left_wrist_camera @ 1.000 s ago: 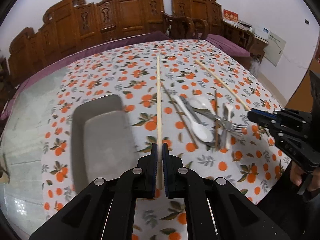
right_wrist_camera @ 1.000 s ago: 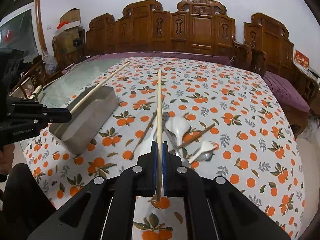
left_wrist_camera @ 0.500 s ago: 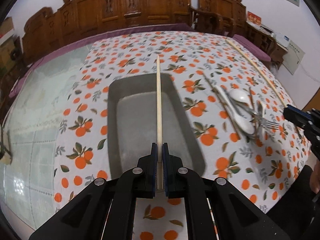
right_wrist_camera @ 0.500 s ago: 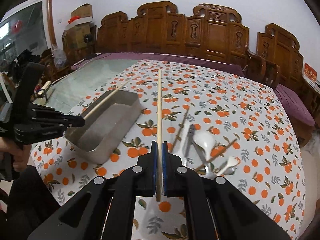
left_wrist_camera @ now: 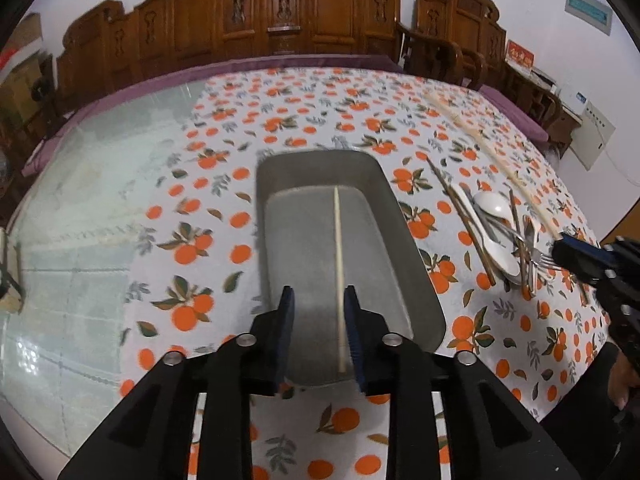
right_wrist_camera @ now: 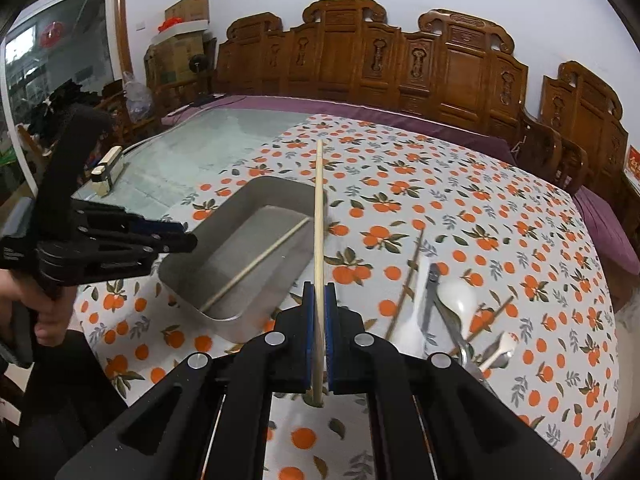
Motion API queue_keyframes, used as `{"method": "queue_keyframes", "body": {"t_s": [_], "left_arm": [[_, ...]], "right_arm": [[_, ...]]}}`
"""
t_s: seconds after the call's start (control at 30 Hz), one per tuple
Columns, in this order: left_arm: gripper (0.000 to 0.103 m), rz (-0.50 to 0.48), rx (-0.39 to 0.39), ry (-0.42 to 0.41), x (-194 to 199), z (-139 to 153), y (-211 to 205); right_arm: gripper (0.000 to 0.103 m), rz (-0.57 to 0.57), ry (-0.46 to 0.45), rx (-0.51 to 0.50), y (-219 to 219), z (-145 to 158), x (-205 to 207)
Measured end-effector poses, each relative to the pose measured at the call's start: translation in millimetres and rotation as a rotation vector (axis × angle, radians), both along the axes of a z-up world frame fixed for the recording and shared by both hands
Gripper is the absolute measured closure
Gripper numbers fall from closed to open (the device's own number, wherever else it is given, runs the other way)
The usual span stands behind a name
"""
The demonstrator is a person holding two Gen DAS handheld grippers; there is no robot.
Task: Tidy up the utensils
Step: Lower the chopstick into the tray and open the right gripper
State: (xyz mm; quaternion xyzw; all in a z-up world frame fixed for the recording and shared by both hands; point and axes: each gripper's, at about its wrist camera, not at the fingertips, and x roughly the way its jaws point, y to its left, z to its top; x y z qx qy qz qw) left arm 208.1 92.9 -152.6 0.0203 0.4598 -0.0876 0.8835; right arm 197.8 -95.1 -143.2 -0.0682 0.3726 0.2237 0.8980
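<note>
- Left gripper [left_wrist_camera: 319,330] is opening above tray [left_wrist_camera: 404,216]; one chopstick [left_wrist_camera: 339,264] lies free inside, between its jaws.
- Right gripper [right_wrist_camera: 319,330] clamps second chopstick [right_wrist_camera: 318,216], beside tray.
- Spoons [right_wrist_camera: 456,300] and fork [left_wrist_camera: 538,258] wait on cloth.

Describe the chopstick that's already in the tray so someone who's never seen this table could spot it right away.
Start at the table's orange-print cloth, then find the grey metal tray on its left part. The pale chopstick lies loose on the tray's floor, running lengthwise. It is the only utensil inside the tray: its twin is clamped in the right gripper, and the rest lie heaped on the cloth.
</note>
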Motion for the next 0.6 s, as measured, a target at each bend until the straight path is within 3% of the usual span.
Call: {"method": "queue_keyframes", "body": {"t_s": [0.23, 0.3, 0.43, 0.5, 0.6], "left_arm": [[0.064, 0.037, -0.002, -0.081, -18.9, 25.7, 27.5], [0.05, 0.054, -0.014, -0.102, -21.7, 31.0, 34.7], [0.035, 0.087, -0.031, -0.138, -24.0, 39.8, 47.8], [0.022, 0.095, -0.039, -0.157, -26.0, 43.3, 51.5], [0.015, 0.124, -0.029, -0.184, -26.1, 47.5, 59.5]], "right_arm": [[0.097, 0.017, 0.045, 0.035, 24.7, -4.9, 8.8], [0.097, 0.022, 0.058, 0.043, 32.7, -5.8, 13.4], [0.097, 0.024, 0.077, 0.04, 46.0, -10.5, 23.4], [0.097, 0.022, 0.086, 0.046, 51.5, -12.6, 27.6], [0.097, 0.013, 0.115, 0.065, 60.4, -18.1, 36.9]]}}
